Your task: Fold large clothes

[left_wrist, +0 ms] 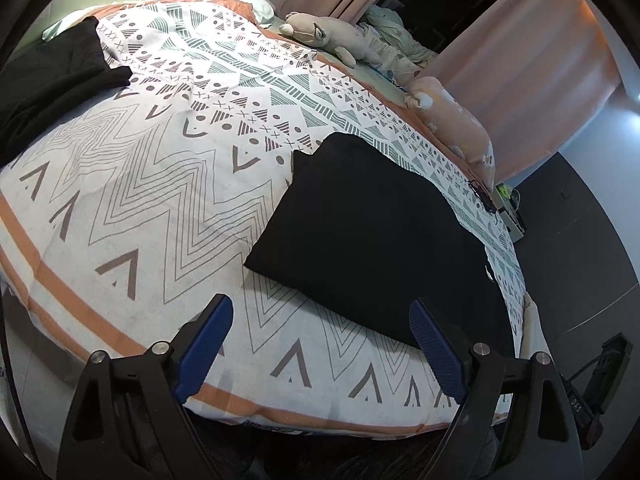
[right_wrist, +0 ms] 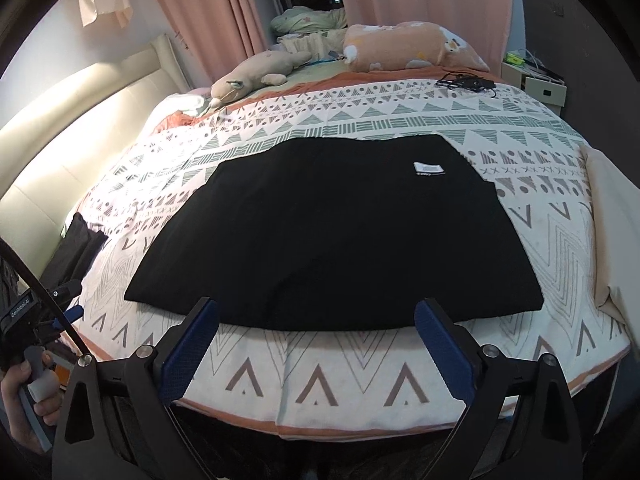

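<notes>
left wrist view first: left gripper (left_wrist: 320, 344) hangs over the near edge of the patterned bed cover (left_wrist: 152, 200), jaws spread wide with nothing between the blue pads, so it is released. black garment (left_wrist: 372, 232) lies flat on the cover ahead and to the right, already folded into a neat rectangle, its near edge close to the right-hand finger without touching it. a second dark garment (left_wrist: 52, 88) lies far off near the headboard side, probably put aside so it stays out of the working area. soft toys (left_wrist: 328, 32) sit along the far edge of the bed, well clear.

right wrist view: right gripper (right_wrist: 316, 340) is also spread and empty, poised just short of the black garment's (right_wrist: 332, 232) near edge, which runs across between its fingers. the garment lies square to this tool, white label up, likely so both tools can take the near edge for another fold. a hand (right_wrist: 28, 392) at lower left holds the other tool's grip.
</notes>
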The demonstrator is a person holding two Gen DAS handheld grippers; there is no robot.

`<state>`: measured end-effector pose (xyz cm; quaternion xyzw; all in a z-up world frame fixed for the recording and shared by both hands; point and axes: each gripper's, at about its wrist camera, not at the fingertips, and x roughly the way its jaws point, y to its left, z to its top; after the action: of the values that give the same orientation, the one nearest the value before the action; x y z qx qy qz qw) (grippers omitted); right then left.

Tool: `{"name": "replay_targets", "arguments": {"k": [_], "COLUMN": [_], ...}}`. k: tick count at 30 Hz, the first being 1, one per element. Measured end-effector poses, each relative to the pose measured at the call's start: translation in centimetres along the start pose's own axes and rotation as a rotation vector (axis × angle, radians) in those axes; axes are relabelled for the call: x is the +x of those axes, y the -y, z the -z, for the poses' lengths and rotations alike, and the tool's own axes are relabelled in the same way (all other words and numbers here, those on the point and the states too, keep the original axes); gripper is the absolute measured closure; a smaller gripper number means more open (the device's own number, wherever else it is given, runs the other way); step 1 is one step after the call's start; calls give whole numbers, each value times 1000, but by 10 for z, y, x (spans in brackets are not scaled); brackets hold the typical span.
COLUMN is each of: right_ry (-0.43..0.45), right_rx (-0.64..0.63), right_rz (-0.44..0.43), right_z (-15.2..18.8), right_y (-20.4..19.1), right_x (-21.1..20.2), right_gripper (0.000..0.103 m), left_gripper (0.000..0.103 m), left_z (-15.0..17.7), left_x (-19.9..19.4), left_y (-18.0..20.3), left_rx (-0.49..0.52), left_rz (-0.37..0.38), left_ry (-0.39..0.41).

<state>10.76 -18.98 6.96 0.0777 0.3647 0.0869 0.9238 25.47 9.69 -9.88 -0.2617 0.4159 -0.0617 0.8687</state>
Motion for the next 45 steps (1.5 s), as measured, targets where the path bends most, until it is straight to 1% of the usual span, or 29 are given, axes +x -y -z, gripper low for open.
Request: {"name": "replay_targets", "arguments": {"k": [2, 8, 14, 20, 24, 27, 32, 33, 34, 35, 36, 39, 41, 42, 45], "right_ry": [-14, -43, -88, -138, -204, -253, -288, -292, -296, -300, -305, -310, -318, -322, -331], "right_rx": [-10, -51, -73, -114, -128, -135, -145, -141, -136, -133, -129, -128, -119, -116, -108], "right_rz": [4, 7, 19, 42, 67, 92, 114, 113, 114, 114, 112, 121, 127, 127, 116], "right_z": [1, -8, -20, -32, -36, -40, -59, -63, -70, -75, -81, -98, -111, -117, -134], "right_y": [-4, -13, -22, -37, -45, -46, -53, -52, -52, -52, -52, -50, -49, -49, -51], "right_x": [4, 27, 66, 107, 140, 165, 199, 203, 209, 215, 221, 237, 253, 260, 281], "right_gripper": [10, 11, 20, 24, 27, 27, 27, 27, 27, 27, 27, 33, 41, 43, 49], "left_gripper": [12, 12, 13, 13, 13, 13, 14, 15, 20, 22, 23, 25, 25, 25, 31], "left_z": [2, 3, -1, -6, -9, -10, -15, -16, -17, -18, -19, -20, -21, -22, -26], "left_x": [1, 9, 24, 38, 50, 59, 77, 80, 84, 88, 93, 102, 106, 106, 108], "left_y": [-2, -12, -16, -21, -26, -29, -32, -32, -32, -32, -32, -33, -34, -35, -36], "left_rx": [-5, -57, -73, -86, -100, -114, -138, -141, -146, -152, -164, -188, -206, -214, -233], "left_rz": [-7, -41, -89, -122, -132, -130, -117, -112, -107, -103, -90, -75, -70, -64, -53], "left_ry": [4, 28, 39, 43, 27, 7, -29, -38, -49, -62, -80, -104, -112, -113, -122]}}
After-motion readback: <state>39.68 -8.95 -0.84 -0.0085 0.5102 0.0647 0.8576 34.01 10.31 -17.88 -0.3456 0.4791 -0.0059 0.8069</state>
